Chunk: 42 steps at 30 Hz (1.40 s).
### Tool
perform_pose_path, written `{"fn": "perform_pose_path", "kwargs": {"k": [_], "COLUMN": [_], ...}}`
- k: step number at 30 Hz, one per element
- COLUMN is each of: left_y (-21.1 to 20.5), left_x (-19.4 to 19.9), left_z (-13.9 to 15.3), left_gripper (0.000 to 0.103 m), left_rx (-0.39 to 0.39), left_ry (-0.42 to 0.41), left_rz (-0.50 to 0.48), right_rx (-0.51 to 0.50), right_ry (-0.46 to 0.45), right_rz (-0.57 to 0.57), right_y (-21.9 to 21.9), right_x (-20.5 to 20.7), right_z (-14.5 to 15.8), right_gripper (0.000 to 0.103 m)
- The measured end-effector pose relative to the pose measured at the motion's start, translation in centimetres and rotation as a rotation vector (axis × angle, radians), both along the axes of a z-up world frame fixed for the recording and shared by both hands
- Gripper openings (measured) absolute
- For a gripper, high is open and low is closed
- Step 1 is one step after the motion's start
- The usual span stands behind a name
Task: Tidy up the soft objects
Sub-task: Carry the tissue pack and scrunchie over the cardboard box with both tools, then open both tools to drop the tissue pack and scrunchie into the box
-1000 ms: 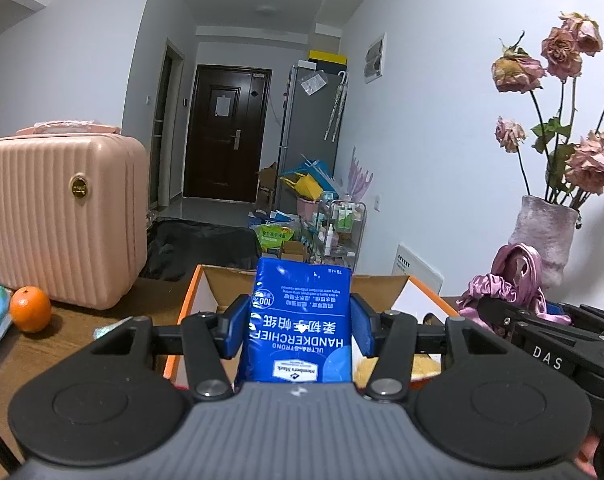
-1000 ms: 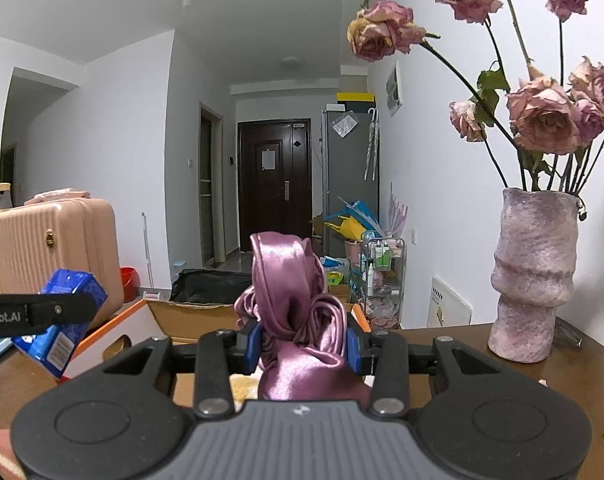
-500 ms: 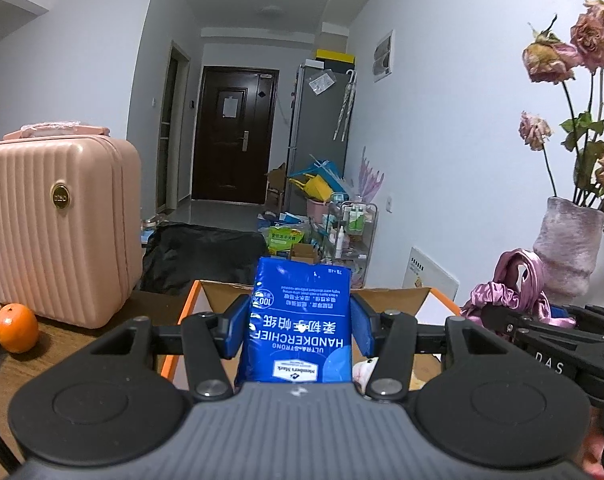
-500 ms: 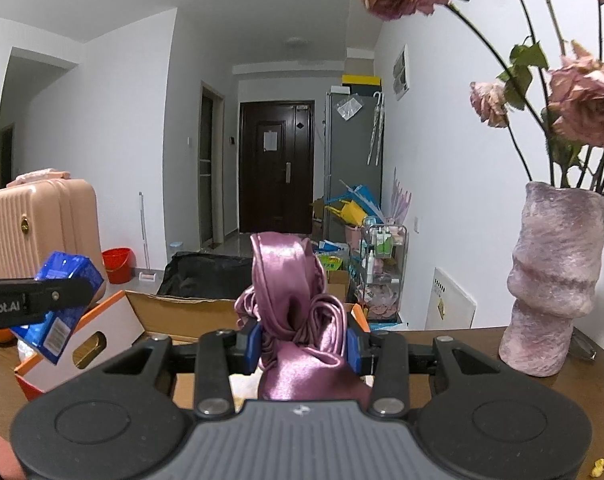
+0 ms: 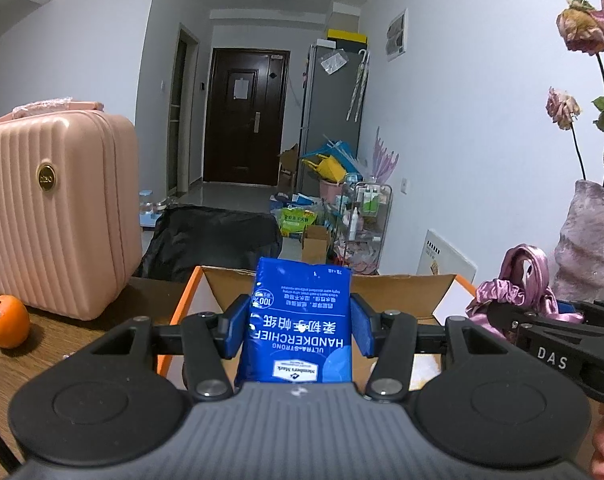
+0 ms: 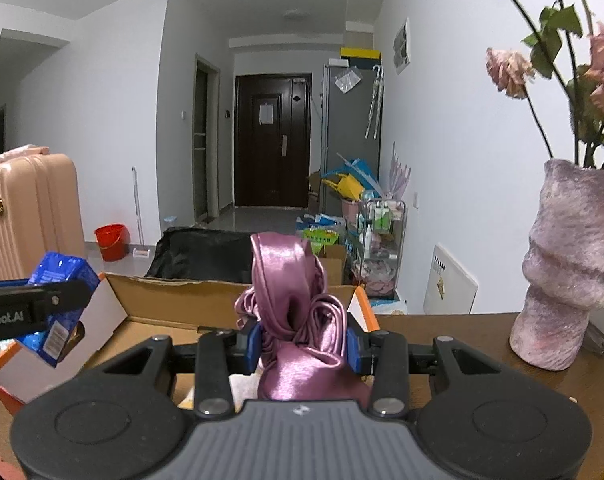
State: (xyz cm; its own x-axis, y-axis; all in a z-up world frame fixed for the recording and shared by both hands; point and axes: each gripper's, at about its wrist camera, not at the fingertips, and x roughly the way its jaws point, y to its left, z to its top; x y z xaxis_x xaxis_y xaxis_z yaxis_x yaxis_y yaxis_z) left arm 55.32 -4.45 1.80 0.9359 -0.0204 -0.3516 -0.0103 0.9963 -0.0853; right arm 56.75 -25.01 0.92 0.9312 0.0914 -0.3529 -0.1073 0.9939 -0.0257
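My left gripper [image 5: 300,326] is shut on a blue handkerchief tissue pack [image 5: 298,320] and holds it over the open orange-and-white cardboard box [image 5: 190,300]. My right gripper [image 6: 302,346] is shut on a bundle of shiny purple satin cloth [image 6: 294,300], also above the box [image 6: 174,304]. In the right wrist view the tissue pack [image 6: 58,304] and left gripper show at the left. In the left wrist view the purple cloth [image 5: 517,288] and right gripper show at the right. Pale soft items lie inside the box, mostly hidden.
A pink suitcase [image 5: 50,208] and an orange [image 5: 6,320] stand on the wooden table at the left. A pink-grey vase [image 6: 565,264] with dried roses stands at the right. Beyond the table lie a black bag [image 5: 214,240] and hallway clutter.
Both grippers have moved forward and to the left over the box, each keeping its load. The vase and suitcase have shifted right in both views.
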Motion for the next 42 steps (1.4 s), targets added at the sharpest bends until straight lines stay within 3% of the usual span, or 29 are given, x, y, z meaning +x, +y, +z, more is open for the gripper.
{"fn": "perform_pose_path", "kwargs": {"k": [15, 28, 31, 32, 34, 36, 38, 40, 42], "left_y": [-0.1, 0.1, 0.2, 0.2, 0.3, 0.6, 0.6, 0.8, 0.8], "left_x": [2.7, 3.0, 2.9, 2.8, 2.7, 2.4, 2.1, 1.9, 1.7], "left_z": [-1.3, -2.4, -2.4, -2.4, -2.4, -2.3, -2.0, -1.9, -1.8], "left_gripper": [0.053, 0.053, 0.054, 0.057, 0.070, 0.089, 0.100, 0.103, 0.103], "left_rx": [-0.008, -0.008, -0.012, -0.015, -0.023, -0.031, -0.027, -0.028, -0.032], "left_ry": [0.089, 0.118, 0.107, 0.107, 0.108, 0.095, 0.075, 0.063, 0.055], "left_rz": [0.018, 0.032, 0.031, 0.031, 0.039, 0.052, 0.081, 0.098, 0.116], "right_rx": [-0.011, -0.020, -0.017, -0.016, -0.014, -0.010, -0.009, -0.017, -0.030], "right_ry": [0.098, 0.108, 0.115, 0.117, 0.114, 0.103, 0.086, 0.074, 0.068], "right_rz": [0.006, 0.010, 0.008, 0.006, 0.004, -0.004, -0.010, -0.009, -0.012], "right_y": [1.2, 1.3, 1.2, 1.2, 1.2, 1.1, 1.0, 1.0, 1.1], "right_x": [2.8, 3.0, 3.3, 3.3, 3.3, 3.1, 3.0, 2.8, 2.6], "right_z": [-1.6, -1.8, -1.7, -1.8, -1.7, -1.5, -1.4, -1.2, -1.0], "right_gripper": [0.039, 0.041, 0.049, 0.055, 0.065, 0.081, 0.094, 0.103, 0.103]}}
